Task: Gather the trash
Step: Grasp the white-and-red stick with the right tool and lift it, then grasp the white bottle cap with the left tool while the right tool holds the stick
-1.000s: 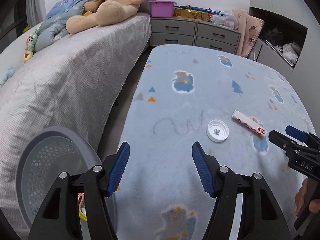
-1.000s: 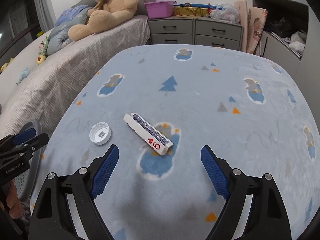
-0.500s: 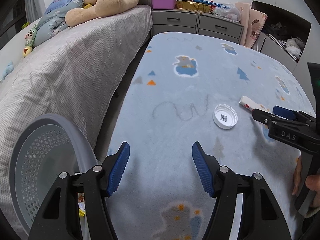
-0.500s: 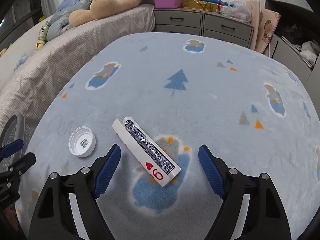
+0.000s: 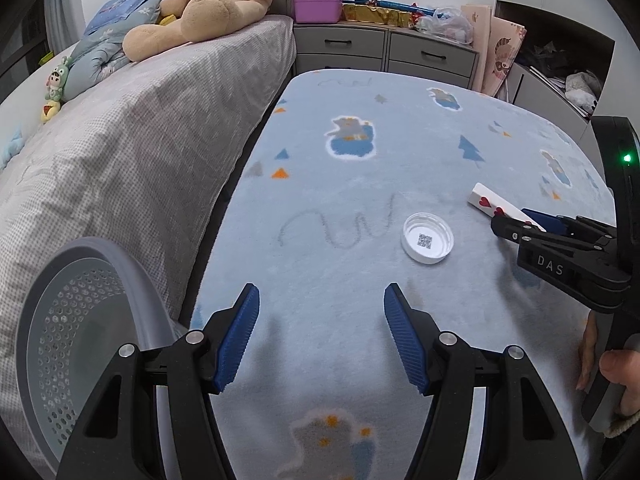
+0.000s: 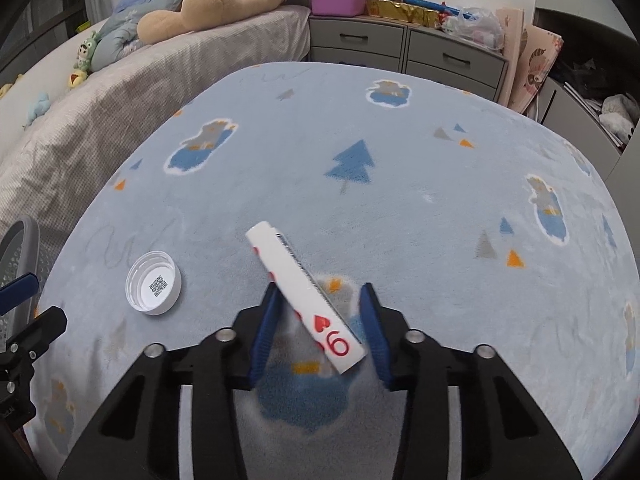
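Folded playing card (image 6: 304, 292), a six of hearts, is recorded lying diagonally on the blue patterned blanket (image 6: 400, 220) that covers the tabletop, toward its near edge and inward from the left edge. The card is bracketed by the right gripper (image 6: 320, 290), whose blue-padded fingers (image 6: 266, 328) have just been closing and now stand narrow. One long side of the card is met by the left pad and its near corner by the right pad, so the card is taken as pinched, with its far end projecting beyond the fingertips. In the left wrist view the same card (image 5: 490, 204) is seen between the black tips of the right gripper (image 5: 516, 220), and part of a person's hand (image 5: 616, 372) is seen on the handle behind. A white bottle cap (image 6: 154, 288), open side up with a printed code inside, is noted just left of the card, apart from it and nearer the left edge. The left gripper (image 5: 320, 286) is held above the near part of the tabletop with fingers wide and nothing between them. A grey perforated bin (image 5: 52, 320) is noted off the near left corner, between the tabletop and a bed (image 5: 140, 140) carrying a teddy bear (image 5: 212, 4).
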`<action>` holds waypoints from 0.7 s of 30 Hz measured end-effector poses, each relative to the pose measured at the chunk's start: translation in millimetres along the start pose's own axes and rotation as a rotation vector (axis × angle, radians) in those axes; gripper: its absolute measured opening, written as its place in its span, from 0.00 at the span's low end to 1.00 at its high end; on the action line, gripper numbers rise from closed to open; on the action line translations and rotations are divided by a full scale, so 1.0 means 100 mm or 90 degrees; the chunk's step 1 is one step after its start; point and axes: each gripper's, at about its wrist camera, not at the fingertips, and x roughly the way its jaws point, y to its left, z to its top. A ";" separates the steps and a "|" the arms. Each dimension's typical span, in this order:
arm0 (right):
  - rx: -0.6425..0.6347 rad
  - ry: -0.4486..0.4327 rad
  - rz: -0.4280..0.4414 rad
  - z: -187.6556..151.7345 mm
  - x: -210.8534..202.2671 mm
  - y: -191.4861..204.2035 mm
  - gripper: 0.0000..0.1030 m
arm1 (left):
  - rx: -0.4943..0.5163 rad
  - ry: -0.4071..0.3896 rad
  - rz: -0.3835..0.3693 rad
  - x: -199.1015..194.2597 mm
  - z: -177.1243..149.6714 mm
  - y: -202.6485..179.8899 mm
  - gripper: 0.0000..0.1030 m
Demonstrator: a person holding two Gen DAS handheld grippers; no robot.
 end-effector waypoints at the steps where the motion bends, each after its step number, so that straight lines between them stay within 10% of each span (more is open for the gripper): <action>1: 0.000 0.000 0.001 0.00 0.00 0.00 0.33 | 0.002 -0.001 -0.004 -0.01 0.01 -0.02 0.60; 21: 0.084 -0.019 0.067 0.09 -0.19 -0.30 0.16 | 0.047 0.031 -0.057 0.24 0.24 -0.56 0.61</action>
